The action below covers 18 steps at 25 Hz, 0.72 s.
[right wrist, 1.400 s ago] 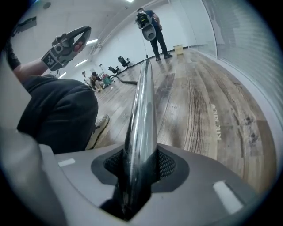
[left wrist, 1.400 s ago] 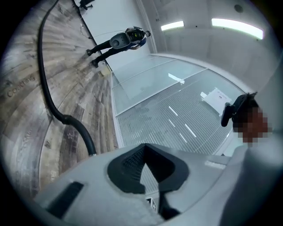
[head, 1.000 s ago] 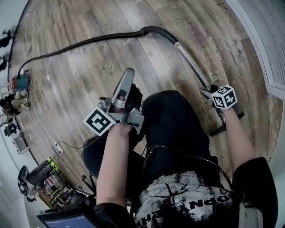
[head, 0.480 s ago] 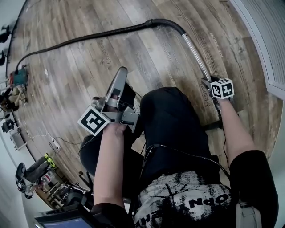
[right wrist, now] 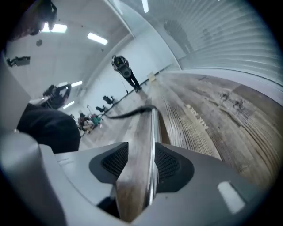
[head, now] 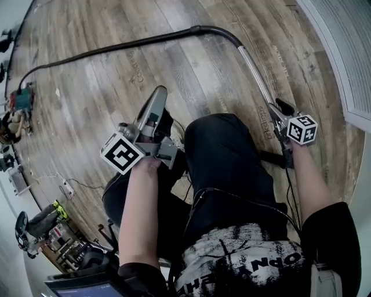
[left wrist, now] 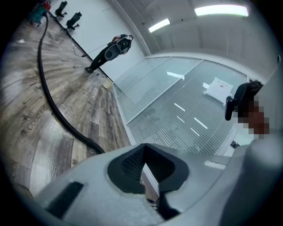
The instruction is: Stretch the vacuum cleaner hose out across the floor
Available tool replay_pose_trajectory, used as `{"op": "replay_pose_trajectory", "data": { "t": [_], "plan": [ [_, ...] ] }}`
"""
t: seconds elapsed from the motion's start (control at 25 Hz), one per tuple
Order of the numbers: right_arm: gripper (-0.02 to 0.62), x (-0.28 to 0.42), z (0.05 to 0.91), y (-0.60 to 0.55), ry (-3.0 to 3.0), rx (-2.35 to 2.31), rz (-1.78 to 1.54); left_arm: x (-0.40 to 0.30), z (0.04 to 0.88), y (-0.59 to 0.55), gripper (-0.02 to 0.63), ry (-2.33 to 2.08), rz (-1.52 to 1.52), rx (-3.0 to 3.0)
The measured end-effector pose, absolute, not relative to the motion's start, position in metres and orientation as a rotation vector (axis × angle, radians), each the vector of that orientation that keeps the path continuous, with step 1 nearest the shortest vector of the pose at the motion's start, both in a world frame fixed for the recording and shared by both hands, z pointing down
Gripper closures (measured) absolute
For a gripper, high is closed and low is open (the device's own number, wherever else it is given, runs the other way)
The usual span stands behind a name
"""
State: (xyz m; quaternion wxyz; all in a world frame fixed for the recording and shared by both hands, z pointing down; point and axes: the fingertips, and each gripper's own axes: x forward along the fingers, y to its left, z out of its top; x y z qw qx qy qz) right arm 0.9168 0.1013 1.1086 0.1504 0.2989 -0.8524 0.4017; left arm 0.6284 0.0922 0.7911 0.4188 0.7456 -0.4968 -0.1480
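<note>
hose point(head: 116, 47): black, ribbed, lying curved across floor | wand point(head: 255, 75): chrome, straight, attached

Probably a lab: glass partition point(left wrist: 148, 81), strip lights point(left wrist: 221, 9), cluttered gear point(head: 55, 229).

The hose point(head: 116, 49) ends at a teal thing point(head: 23, 98) by the left edge of the floor point(head: 174, 81), too small to identify. The clutter point(head: 55, 229) along the floor's lower left edge is equally unreadable. Below the metal wand point(head: 255, 72), a black piece point(head: 271, 158) is half hidden behind the person's leg point(head: 226, 168). In the right gripper view the wand's near end is blurred.
</note>
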Motion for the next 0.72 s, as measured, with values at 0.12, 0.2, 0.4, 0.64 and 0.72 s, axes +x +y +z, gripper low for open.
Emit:
{"op": "replay_pose_trajectory", "data": {
  "t": [0.12,0.2,0.4,0.64,0.72],
  "plan": [
    [0.474,0.915,1.049,0.087,-2.671,0.924,1.199,0.633,0.785,0.088,0.606,-1.245,-0.337,1.93],
    [0.527,0.909,1.01,0.083,-2.81,0.888,1.179,0.637,0.777,0.083,0.606,-1.246,-0.329,1.966],
    [0.594,0.882,0.917,0.081,-3.061,0.653,0.931,0.64,0.738,0.069,0.606,-1.26,-0.26,2.095],
    [0.594,0.844,0.819,0.071,-3.179,0.465,0.565,0.632,0.668,0.074,0.606,-1.376,0.123,2.456],
    [0.592,0.832,0.798,0.075,-3.168,0.42,0.459,0.636,0.652,0.086,0.606,-1.427,0.283,2.585]
  ]
}}
